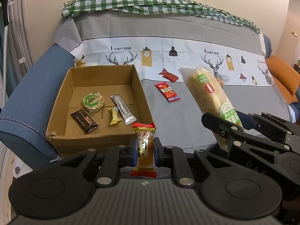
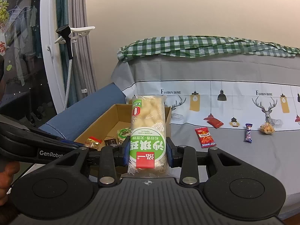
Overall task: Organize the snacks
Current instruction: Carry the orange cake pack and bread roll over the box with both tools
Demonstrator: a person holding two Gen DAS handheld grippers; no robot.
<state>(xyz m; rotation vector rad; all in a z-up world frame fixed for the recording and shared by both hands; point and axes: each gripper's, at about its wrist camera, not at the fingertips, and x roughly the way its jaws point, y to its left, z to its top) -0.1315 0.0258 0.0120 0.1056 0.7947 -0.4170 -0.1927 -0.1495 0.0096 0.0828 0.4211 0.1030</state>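
While left gripper (image 1: 144,151) jaws pinch a red-ended candy (image 1: 144,150), right gripper (image 2: 148,150) jaws clamp a green-labelled "WUZHETANG" cake pack (image 2: 148,131); sofa cover (image 2: 234,71) reads "FASHION HOME".

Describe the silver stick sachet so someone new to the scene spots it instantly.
Find the open cardboard box on the grey sofa cover, by the blue armrest. On its floor, right of the round green-labelled rice cake, lies the silver stick sachet, running diagonally. It is the only metallic grey, long narrow packet there; the yellow candy beside it is shorter.
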